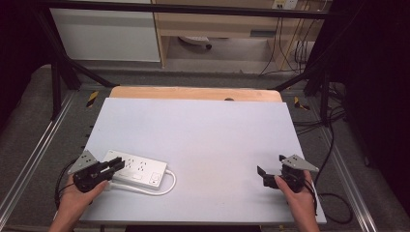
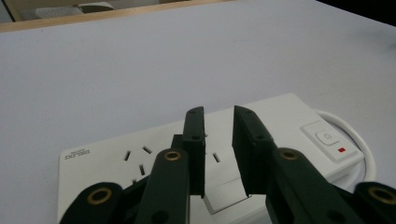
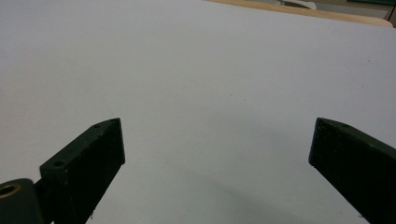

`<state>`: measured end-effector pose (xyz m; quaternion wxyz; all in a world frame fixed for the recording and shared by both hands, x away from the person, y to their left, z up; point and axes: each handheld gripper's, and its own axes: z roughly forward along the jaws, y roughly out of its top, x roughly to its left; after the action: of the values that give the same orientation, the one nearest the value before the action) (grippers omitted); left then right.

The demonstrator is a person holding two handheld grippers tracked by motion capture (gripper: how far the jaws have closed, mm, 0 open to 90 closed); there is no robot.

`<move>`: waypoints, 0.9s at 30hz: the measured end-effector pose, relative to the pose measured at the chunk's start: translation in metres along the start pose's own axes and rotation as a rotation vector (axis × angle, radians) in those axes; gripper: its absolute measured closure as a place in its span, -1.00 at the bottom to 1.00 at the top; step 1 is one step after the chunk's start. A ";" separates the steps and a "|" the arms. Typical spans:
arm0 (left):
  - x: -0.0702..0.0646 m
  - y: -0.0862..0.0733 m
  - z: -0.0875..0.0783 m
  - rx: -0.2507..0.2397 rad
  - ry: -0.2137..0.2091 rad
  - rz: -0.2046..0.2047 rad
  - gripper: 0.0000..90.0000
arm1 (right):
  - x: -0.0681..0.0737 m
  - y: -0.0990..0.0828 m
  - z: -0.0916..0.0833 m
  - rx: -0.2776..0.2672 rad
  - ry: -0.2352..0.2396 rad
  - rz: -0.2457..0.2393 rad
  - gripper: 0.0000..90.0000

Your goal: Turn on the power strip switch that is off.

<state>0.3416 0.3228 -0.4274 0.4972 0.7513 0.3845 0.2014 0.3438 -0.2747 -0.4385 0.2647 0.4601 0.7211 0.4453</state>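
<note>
A white power strip (image 1: 138,169) lies flat near the left front of the white table board (image 1: 193,130), its white cord (image 1: 169,186) looping back from its right end. My left gripper (image 1: 118,165) hovers over the strip's left half. In the left gripper view the jaws (image 2: 218,112) stand a narrow gap apart above the strip (image 2: 280,116), with a small white raised piece (image 2: 224,196) low between them. The pads do not press on it. The strip's switch (image 2: 327,136) sits at the right. My right gripper (image 1: 270,164) rests at the right front, wide open (image 3: 217,126) over bare board.
A wooden tabletop edge (image 1: 193,93) shows beyond the board's far side. Black cables (image 1: 333,145) trail over the floor to the right. A black metal frame (image 1: 63,72) and floor rails surround the table. Shelving stands at the back.
</note>
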 end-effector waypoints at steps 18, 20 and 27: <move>-0.001 0.002 -0.002 -0.050 0.015 -0.004 0.30 | 0.000 0.000 0.000 0.001 0.000 0.000 -0.91; -0.001 0.002 -0.003 -0.054 0.015 -0.003 0.25 | 0.000 0.000 0.000 0.001 0.000 0.000 -0.91; -0.001 0.003 -0.003 -0.073 0.010 -0.004 0.14 | 0.000 0.000 0.000 0.002 -0.001 0.000 -0.91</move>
<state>0.3398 0.3231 -0.4234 0.5230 0.7307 0.3808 0.2180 0.3440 -0.2747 -0.4387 0.2647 0.4603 0.7214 0.4445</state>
